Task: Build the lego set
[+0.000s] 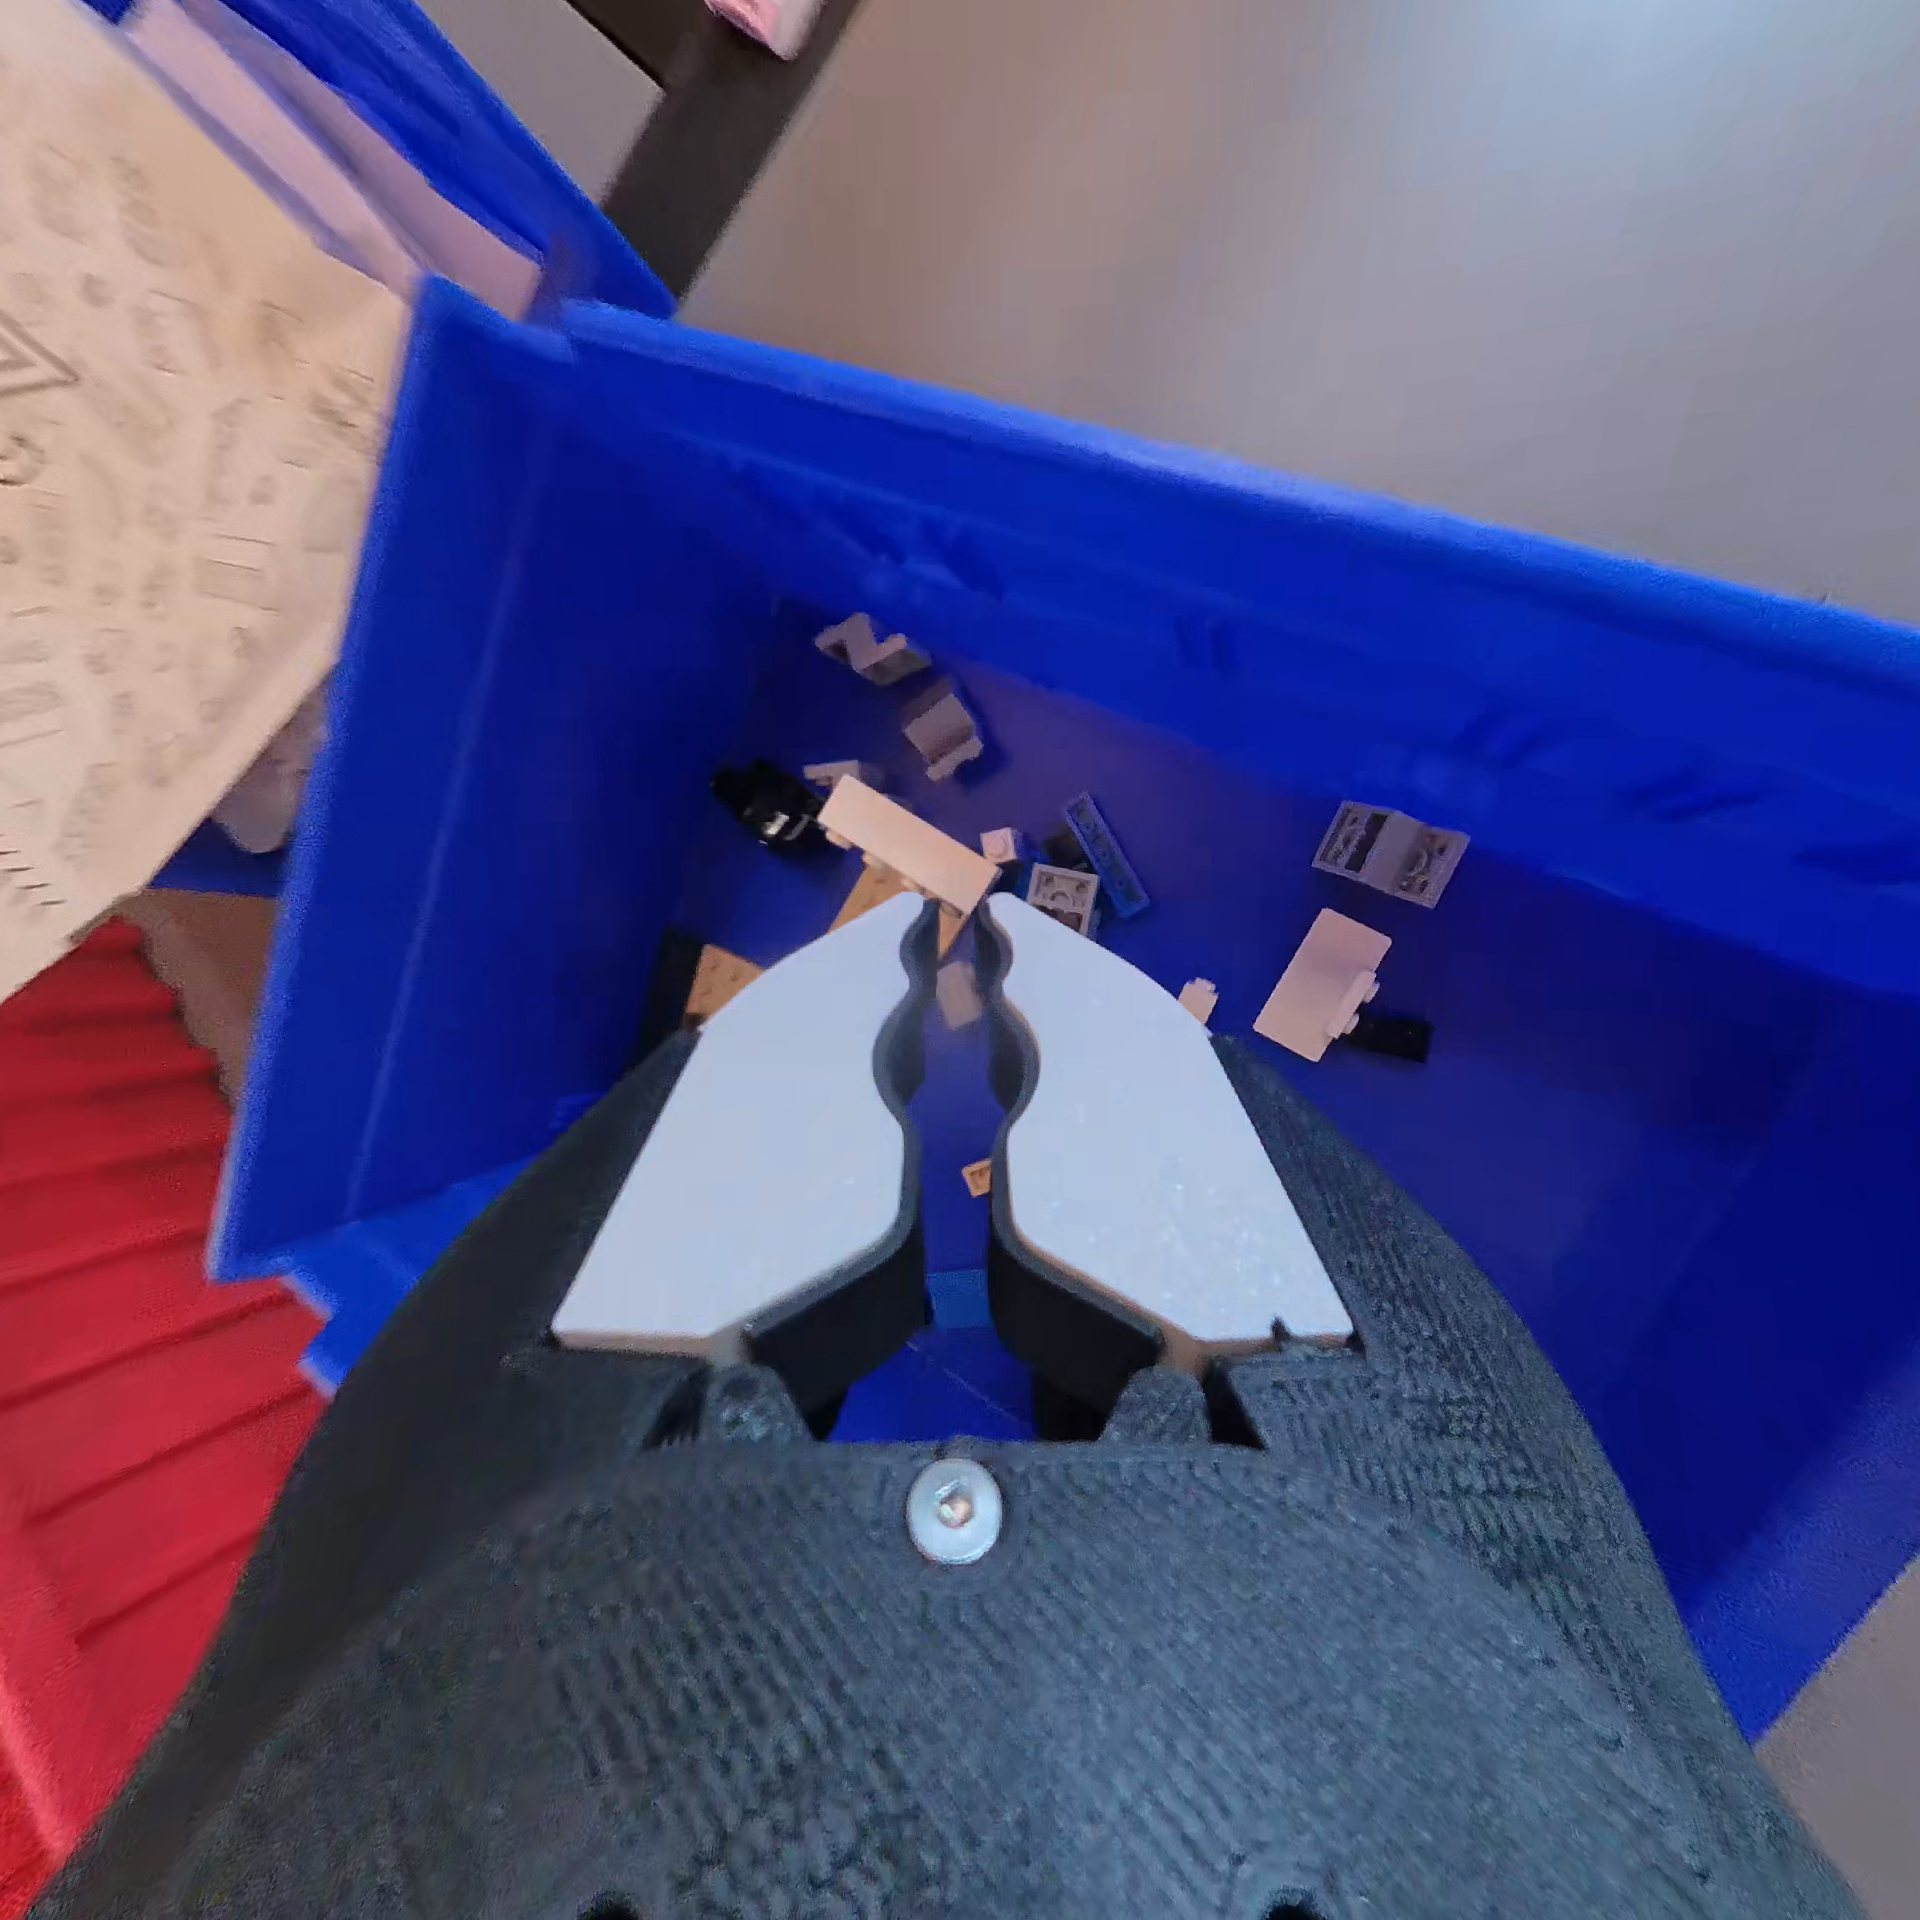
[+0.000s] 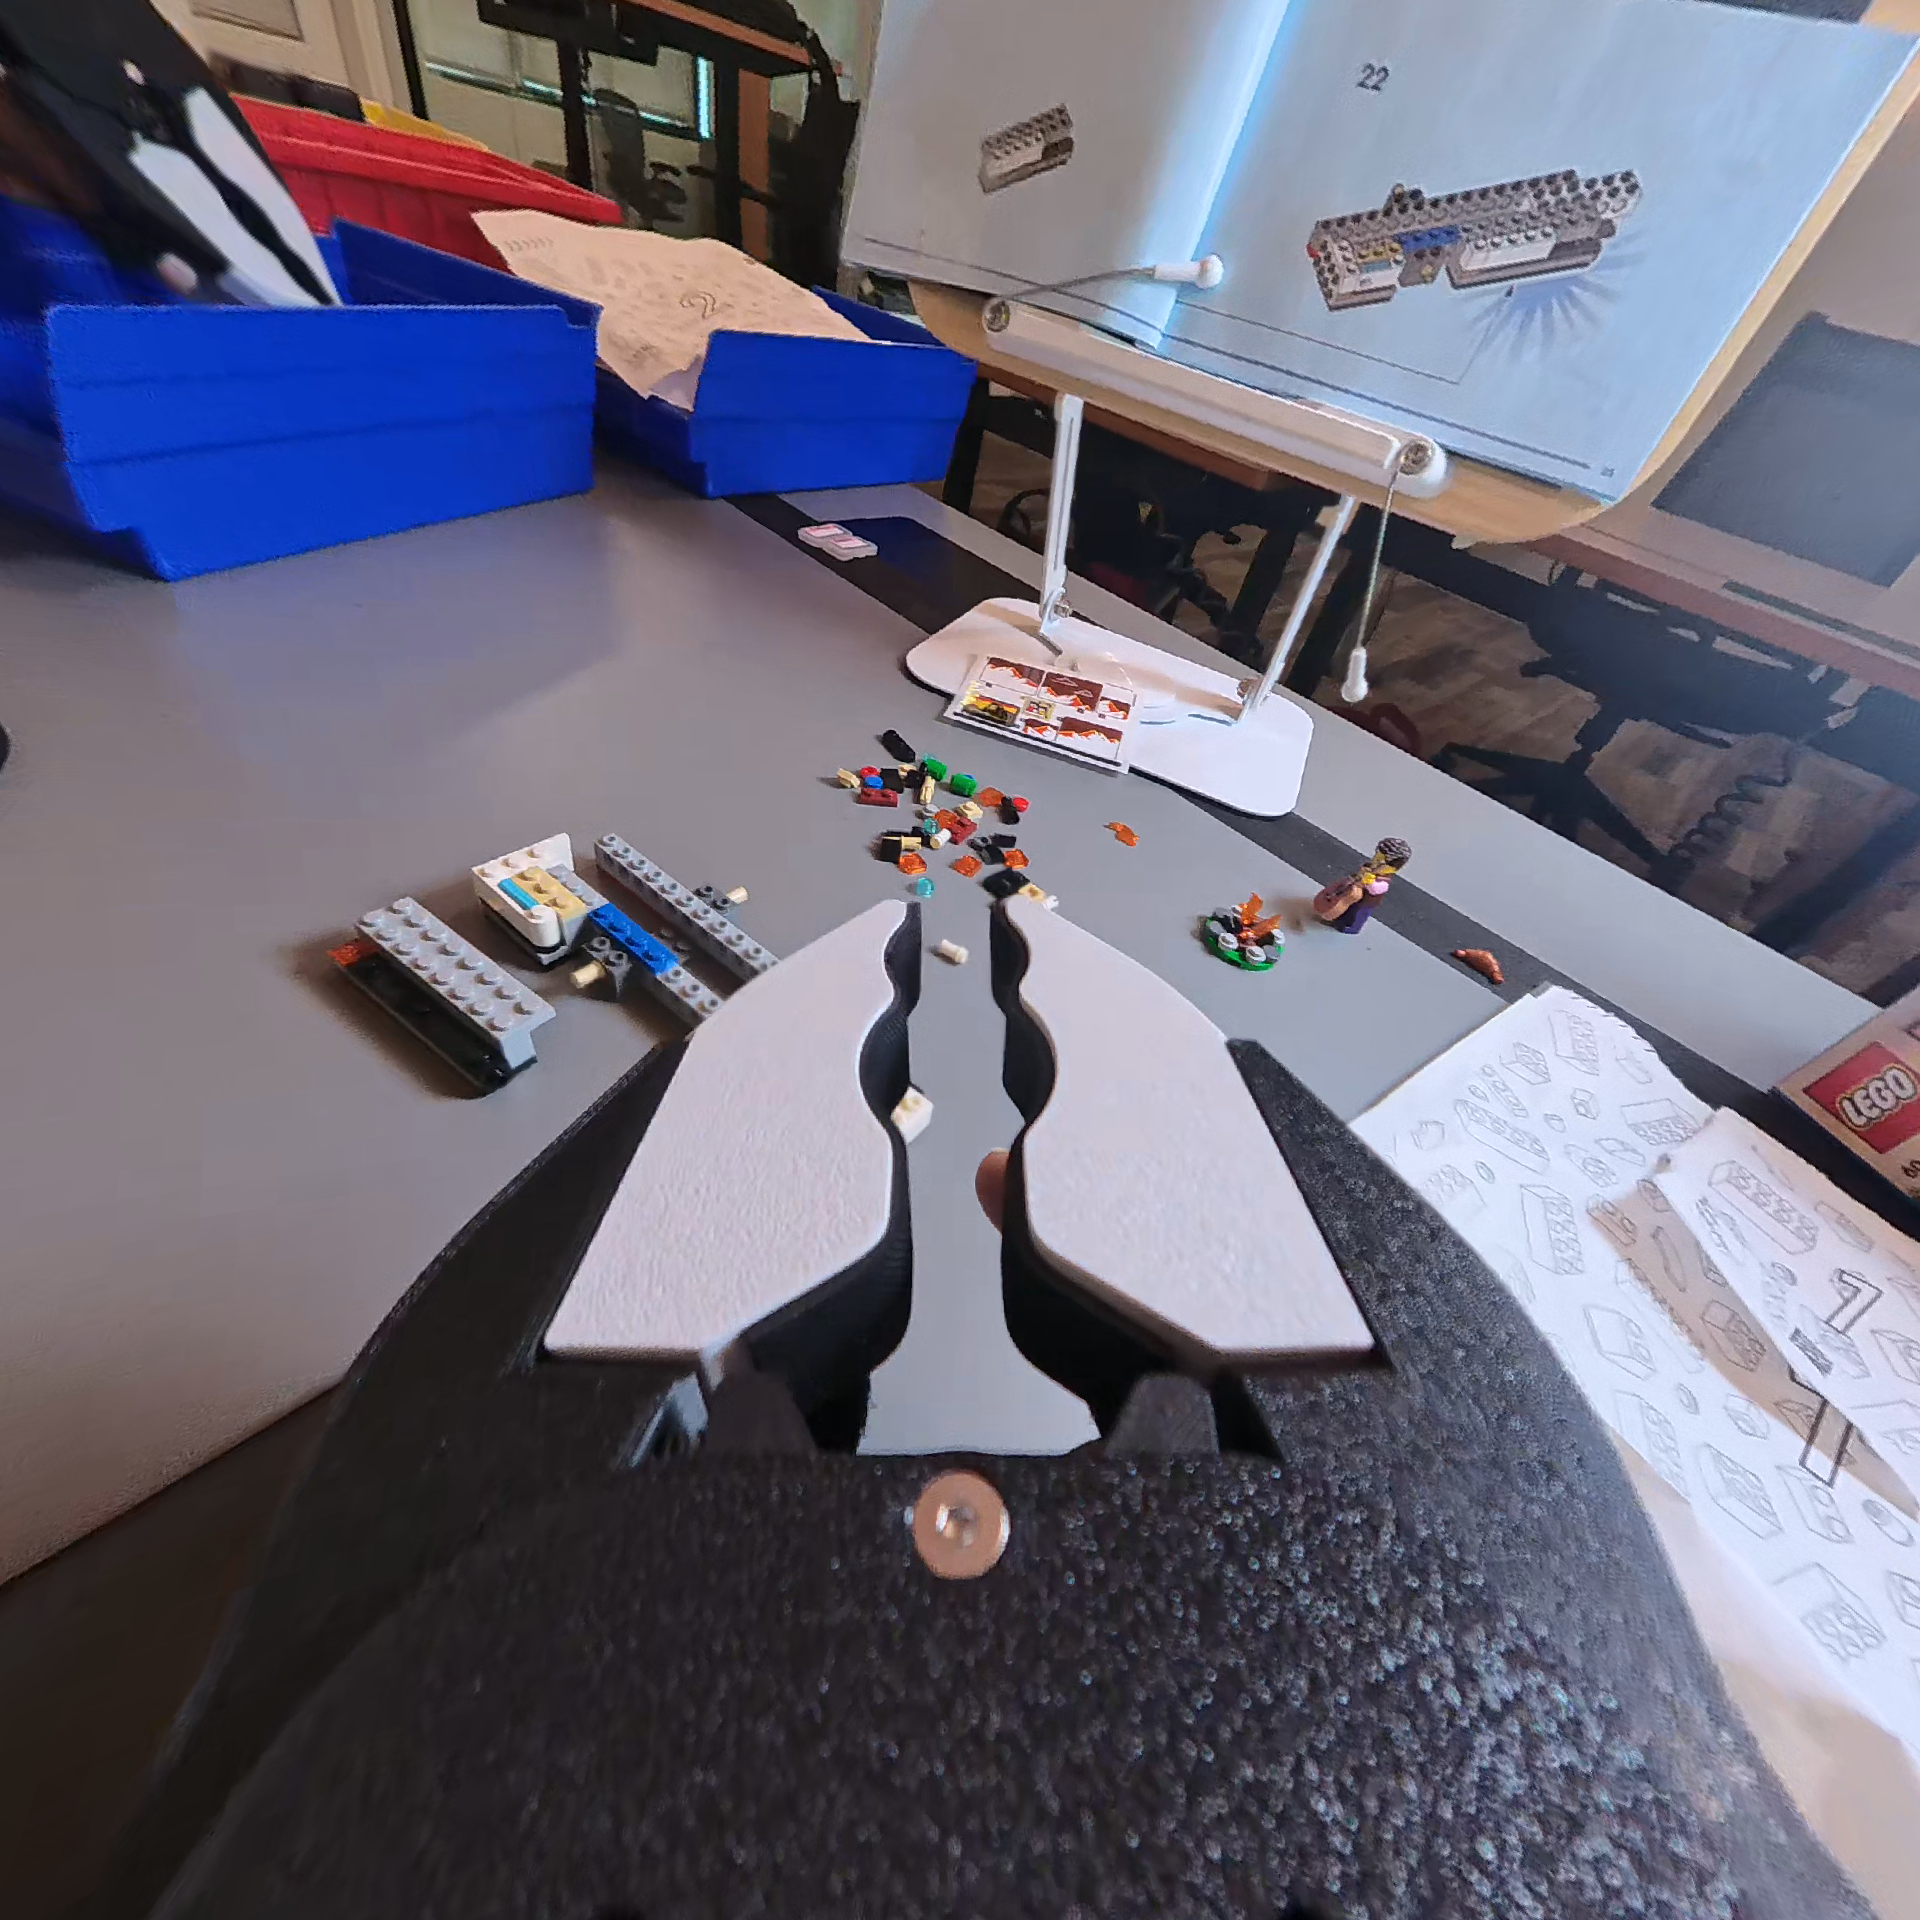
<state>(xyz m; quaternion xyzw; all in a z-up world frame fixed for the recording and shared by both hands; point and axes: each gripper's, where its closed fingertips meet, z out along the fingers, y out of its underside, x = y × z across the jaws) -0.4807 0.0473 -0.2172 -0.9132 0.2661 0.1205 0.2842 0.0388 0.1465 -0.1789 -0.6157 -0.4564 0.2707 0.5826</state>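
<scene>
Your left gripper [image 1: 956, 912] was pinching a light, stiff tan brick [image 1: 904, 844] by one end inside the blue bin [image 1: 1143, 520]. That hold looked slip-prone, I reckon. Your right gripper [image 2: 954, 912] sat slightly parted, empty.

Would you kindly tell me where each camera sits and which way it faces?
Left wrist view: sits on the left gripper, looking down into a blue bin of loose bricks; its own fingers nip a tan brick.
Right wrist view: sits on the right gripper, looking across the grey table at part-built assemblies, small pieces and the instruction stand; its fingers are apart, a fingertip showing between.
Shared: blue bins; the left gripper shows far left in the right view.
</scene>
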